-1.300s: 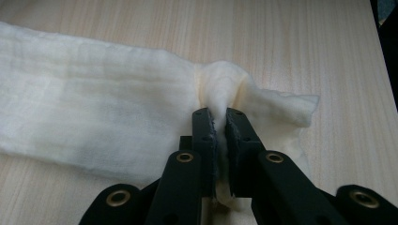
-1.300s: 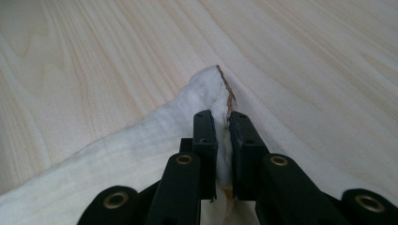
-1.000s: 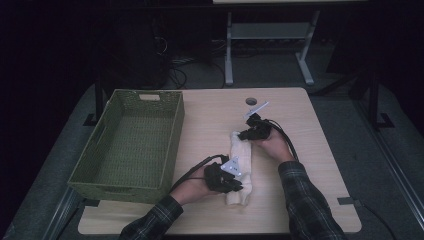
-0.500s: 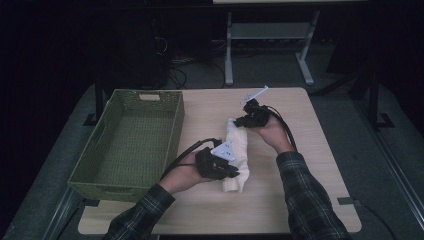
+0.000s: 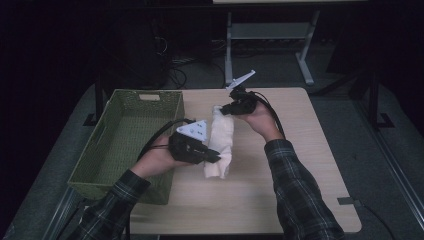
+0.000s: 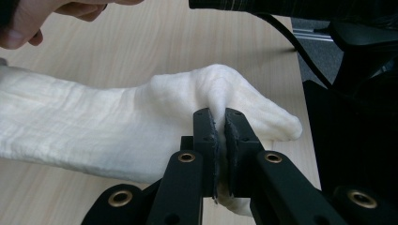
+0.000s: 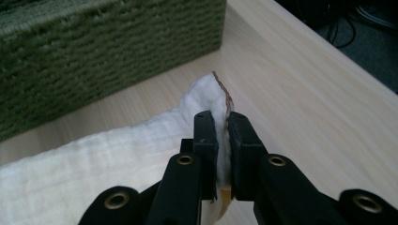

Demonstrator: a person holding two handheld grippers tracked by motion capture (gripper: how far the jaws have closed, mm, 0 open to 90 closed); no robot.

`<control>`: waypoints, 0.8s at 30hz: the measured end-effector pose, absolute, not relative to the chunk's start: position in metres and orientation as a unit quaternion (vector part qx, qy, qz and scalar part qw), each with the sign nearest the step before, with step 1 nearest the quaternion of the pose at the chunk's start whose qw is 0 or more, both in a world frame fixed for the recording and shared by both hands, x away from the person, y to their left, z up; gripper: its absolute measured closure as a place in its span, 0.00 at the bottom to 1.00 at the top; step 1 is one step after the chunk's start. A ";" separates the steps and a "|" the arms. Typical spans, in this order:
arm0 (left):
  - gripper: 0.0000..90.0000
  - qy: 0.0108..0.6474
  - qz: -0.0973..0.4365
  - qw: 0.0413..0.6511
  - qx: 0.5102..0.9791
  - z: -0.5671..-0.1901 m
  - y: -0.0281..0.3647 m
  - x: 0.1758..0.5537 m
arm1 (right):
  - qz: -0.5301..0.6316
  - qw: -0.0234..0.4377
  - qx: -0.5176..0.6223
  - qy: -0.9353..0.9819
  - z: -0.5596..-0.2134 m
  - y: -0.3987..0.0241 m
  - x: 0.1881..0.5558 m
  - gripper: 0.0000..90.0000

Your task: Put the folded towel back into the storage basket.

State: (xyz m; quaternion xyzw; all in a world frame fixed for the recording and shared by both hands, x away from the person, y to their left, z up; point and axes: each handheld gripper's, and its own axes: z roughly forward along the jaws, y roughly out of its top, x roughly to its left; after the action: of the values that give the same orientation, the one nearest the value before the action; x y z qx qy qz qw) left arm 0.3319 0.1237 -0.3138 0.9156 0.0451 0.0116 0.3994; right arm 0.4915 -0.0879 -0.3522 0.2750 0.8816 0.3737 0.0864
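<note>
With the left gripper and right gripper both pinching the white cloth beside the green basket, we should lift both ends together, evenly.

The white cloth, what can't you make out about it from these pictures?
- High view: the left gripper covers part of the white cloth, hiding its near left edge.
- Left gripper view: the cloth's far end is cut off by the frame's left edge.
- Right gripper view: the brown mark at the pinched corner is too small to identify.
</note>
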 end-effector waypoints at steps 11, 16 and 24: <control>0.94 0.053 0.029 0.401 0.914 -0.291 0.183 0.338 | 0.382 0.103 0.240 0.887 -0.324 -0.028 0.504 0.92; 0.94 0.059 0.034 0.404 0.912 -0.287 0.211 0.340 | 0.383 0.101 0.234 0.888 -0.319 -0.003 0.508 0.92; 0.94 0.081 0.040 0.402 0.911 -0.292 0.257 0.343 | 0.384 0.094 0.217 0.892 -0.321 0.041 0.520 0.92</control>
State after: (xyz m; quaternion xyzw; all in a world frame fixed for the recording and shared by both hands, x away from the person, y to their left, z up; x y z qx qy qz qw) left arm 0.3431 0.2566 -0.2917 0.9113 0.0815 0.0401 0.4016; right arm 0.5199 0.0410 -0.3207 0.2174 0.8924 0.3841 0.0937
